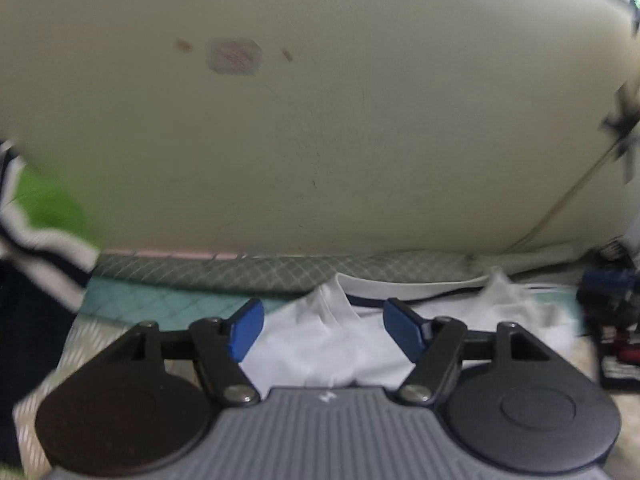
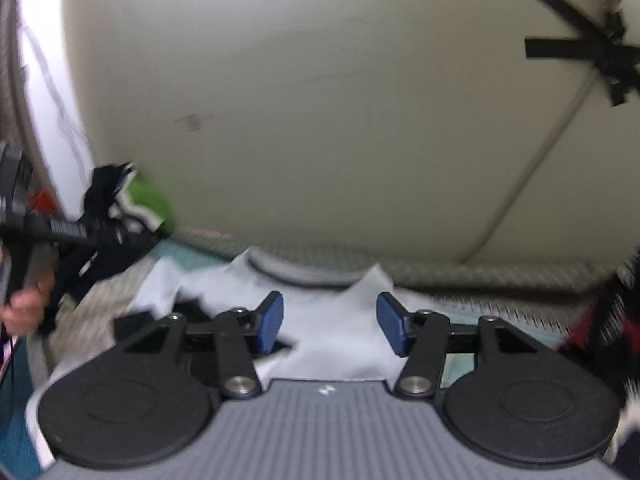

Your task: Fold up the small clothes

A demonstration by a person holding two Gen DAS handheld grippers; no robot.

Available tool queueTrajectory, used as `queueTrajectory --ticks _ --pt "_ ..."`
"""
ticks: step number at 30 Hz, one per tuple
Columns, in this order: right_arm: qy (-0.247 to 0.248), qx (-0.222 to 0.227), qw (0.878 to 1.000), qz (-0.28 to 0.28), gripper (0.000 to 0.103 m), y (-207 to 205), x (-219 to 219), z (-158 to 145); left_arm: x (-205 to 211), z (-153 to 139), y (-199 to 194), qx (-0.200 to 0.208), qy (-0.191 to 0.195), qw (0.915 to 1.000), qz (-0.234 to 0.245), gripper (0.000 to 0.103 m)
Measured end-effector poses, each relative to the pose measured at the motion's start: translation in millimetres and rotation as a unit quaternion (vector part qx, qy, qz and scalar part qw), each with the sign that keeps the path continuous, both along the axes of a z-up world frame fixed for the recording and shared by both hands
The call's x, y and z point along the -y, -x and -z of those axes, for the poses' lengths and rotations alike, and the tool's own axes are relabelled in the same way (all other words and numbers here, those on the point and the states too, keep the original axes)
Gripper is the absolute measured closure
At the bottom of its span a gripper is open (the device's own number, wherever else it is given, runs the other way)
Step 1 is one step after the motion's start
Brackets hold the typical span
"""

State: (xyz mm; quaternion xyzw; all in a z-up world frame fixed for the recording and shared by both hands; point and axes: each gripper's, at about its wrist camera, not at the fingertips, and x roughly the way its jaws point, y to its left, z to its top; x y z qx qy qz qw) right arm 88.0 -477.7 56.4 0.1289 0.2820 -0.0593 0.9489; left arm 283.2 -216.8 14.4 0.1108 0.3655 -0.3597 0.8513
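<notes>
Evidently between grasps: left gripper [image 1: 323, 330] and right gripper [image 2: 330, 322] both gape, blue pads clear of cloth. Small white cotton shirt with dark-trimmed collar [image 1: 332, 344] lies rumpled on the quilted bedding [image 1: 160, 300], collar toward the wall, likely awaiting smoothing.

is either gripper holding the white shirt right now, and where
Nothing is held. The left gripper and right gripper both stand open above the white shirt, fingers clear of it.
</notes>
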Motion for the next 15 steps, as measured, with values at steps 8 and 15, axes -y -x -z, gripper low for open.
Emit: queueTrajectory --ticks 8,15 --pt "0.008 -0.081 0.997 -0.013 0.041 -85.3 30.2 58.7 72.4 73.8 -42.5 -0.046 -0.079 0.9958 -0.009 0.068" --pt "0.036 -0.073 0.996 -0.029 0.099 -83.2 20.9 65.4 52.4 69.1 -29.7 -0.037 -0.059 0.9975 -0.009 0.092"
